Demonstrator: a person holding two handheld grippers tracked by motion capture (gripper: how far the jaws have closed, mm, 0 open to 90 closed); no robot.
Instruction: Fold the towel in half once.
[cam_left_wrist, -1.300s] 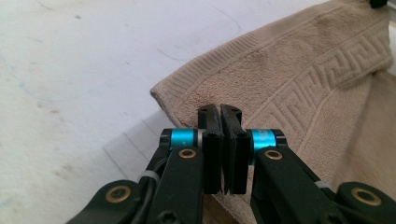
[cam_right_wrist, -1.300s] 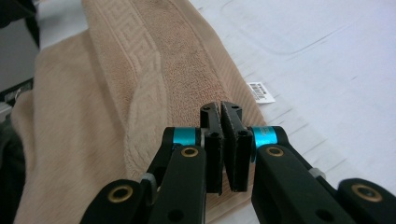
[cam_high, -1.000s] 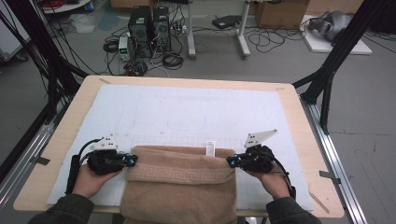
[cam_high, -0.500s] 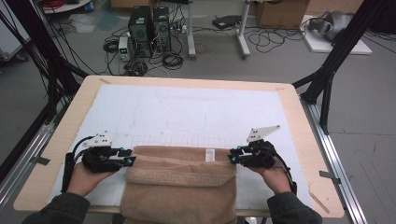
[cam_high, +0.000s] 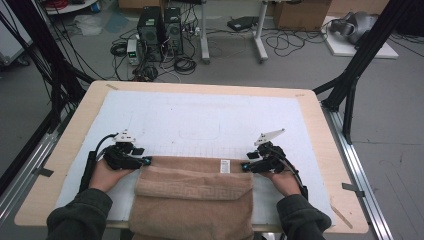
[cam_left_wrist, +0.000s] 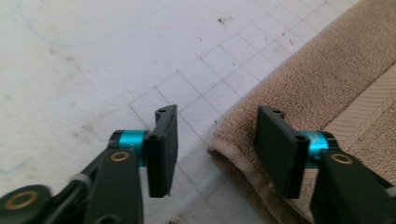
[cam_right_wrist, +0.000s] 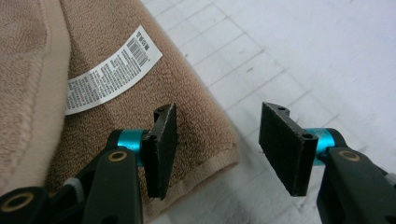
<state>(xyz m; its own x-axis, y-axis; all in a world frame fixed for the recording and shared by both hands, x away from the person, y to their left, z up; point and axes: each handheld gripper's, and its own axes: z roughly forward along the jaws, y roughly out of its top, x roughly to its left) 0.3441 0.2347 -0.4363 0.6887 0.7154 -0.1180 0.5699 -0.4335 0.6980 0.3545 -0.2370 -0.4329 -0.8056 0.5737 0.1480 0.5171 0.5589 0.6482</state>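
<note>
A tan towel (cam_high: 195, 192) lies folded at the table's near edge, hanging partly over it, with a white care label (cam_high: 225, 166) on top. My left gripper (cam_high: 145, 161) sits at the towel's far left corner (cam_left_wrist: 224, 140); its jaws have just been opening and stand apart, the corner lying loose between them. My right gripper (cam_high: 246, 166) sits at the far right corner (cam_right_wrist: 219, 154); its jaws have also just been opening, with the corner loose below them and the label (cam_right_wrist: 109, 72) close by. Neither pair of pads presses the cloth.
A white gridded mat (cam_high: 200, 120) covers the wooden table (cam_high: 320, 120). Beyond the far edge, computer towers (cam_high: 159, 25) and cables lie on the floor. Black frame posts (cam_high: 350, 85) stand at the right.
Both grippers were shut on the towel's far corners a second ago. They have come down and toward me, the jaws have parted, and the corners now lie on the mat.
</note>
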